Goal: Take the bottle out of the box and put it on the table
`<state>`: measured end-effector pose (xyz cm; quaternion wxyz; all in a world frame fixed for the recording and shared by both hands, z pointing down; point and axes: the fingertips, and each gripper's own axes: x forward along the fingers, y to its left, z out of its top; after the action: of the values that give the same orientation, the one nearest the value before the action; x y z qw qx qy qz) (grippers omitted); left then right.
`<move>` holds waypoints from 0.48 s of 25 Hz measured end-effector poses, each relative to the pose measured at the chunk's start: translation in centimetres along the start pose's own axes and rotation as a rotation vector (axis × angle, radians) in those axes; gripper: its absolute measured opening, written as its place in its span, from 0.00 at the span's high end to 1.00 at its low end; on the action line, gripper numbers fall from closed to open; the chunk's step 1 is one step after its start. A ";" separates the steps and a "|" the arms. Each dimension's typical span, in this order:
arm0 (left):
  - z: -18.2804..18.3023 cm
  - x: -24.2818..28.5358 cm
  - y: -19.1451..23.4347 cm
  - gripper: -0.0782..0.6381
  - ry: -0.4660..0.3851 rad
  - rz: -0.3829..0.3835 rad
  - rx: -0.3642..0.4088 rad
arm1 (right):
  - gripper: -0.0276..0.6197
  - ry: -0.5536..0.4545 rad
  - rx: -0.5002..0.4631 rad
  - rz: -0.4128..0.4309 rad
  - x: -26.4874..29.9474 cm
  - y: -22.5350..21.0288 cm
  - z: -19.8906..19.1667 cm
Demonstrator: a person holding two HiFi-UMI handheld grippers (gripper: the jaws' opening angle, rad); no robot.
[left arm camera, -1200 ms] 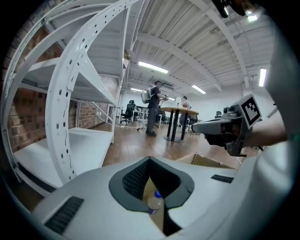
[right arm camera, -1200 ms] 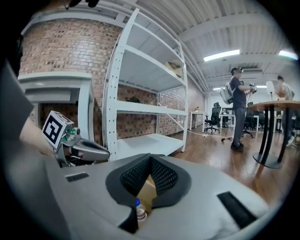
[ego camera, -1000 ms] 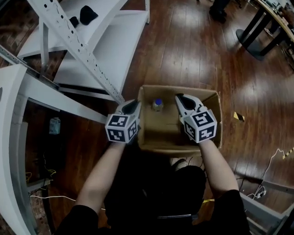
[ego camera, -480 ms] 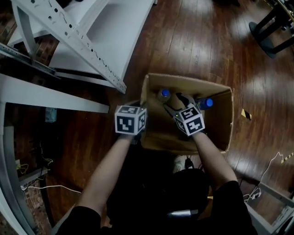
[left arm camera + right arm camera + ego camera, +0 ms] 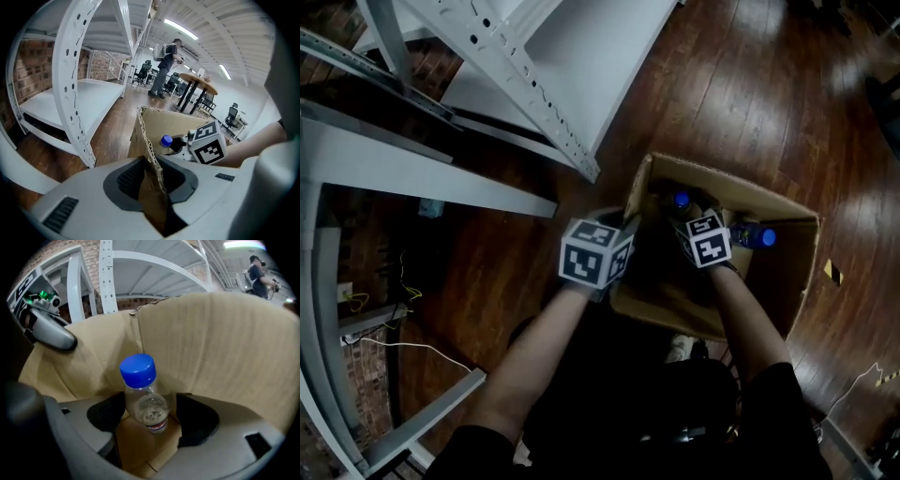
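The open cardboard box [image 5: 799,272] stands on the wood floor. Inside it, a clear bottle with a blue cap [image 5: 145,397] stands upright; its cap [image 5: 681,199] also shows in the head view. My right gripper [image 5: 151,417] is down inside the box, its jaws opening on either side of the bottle's body, pads not pressing on it. My left gripper [image 5: 151,178] is shut on the box's corrugated left wall [image 5: 149,140] at its top edge. From the left gripper view I see the bottle's cap [image 5: 166,140] and the right gripper's marker cube [image 5: 208,147].
A second blue-capped bottle [image 5: 757,236] lies in the box to the right. A white metal rack with slanted struts [image 5: 525,66] stands left of the box. Dark wood floor [image 5: 750,103] surrounds it. A person [image 5: 168,54] and round tables [image 5: 199,84] are far off.
Both grippers have come down. The right one went from above the box, shut, to inside it with its jaws spread around the bottle. The left one settled onto the box's left wall.
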<state>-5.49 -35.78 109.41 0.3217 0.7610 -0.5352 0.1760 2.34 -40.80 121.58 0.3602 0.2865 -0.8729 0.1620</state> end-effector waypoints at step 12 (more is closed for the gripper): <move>-0.5 0.0 -0.1 0.79 0.021 0.017 0.030 | 0.45 0.037 -0.033 0.023 3.5 0.6 -1.6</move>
<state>-5.33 -35.46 109.74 0.3142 0.7592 -0.5356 0.1947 0.78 -40.85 125.10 0.3791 0.2673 -0.8719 0.1572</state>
